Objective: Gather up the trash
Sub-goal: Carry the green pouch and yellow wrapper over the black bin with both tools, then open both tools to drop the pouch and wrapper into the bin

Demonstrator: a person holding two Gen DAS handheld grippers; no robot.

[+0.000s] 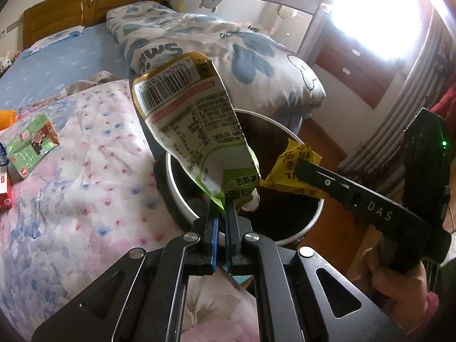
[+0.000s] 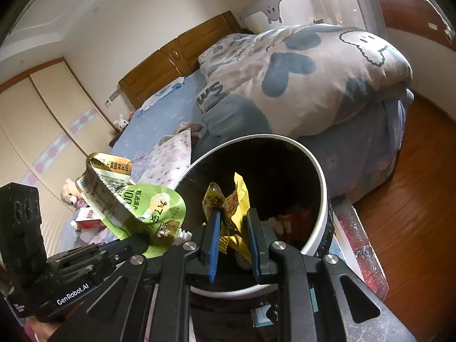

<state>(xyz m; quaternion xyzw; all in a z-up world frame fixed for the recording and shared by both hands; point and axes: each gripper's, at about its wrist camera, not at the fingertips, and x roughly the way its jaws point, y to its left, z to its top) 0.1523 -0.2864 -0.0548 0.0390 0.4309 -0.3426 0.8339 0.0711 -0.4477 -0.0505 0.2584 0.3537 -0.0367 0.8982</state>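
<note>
Bin (image 2: 319,171) time by the bed, both grippers loaded with trash.

White bin with dark inside sits beside the duvet (image 1: 228,54) reading "Smil". Left gripper (image 1: 222,208) is pressed tight on a green spouted pouch (image 1: 193,119), barcode "6 940471 61011..." up top, "100" on its front, hanging over the bin's 9 o'clock rim. Right gripper (image 2: 232,222), marked "DAS", pinches a crumpled yellow wrapper (image 2: 238,199) above the bin mouth. "GenRobot.AI" shows on the left one.
</note>
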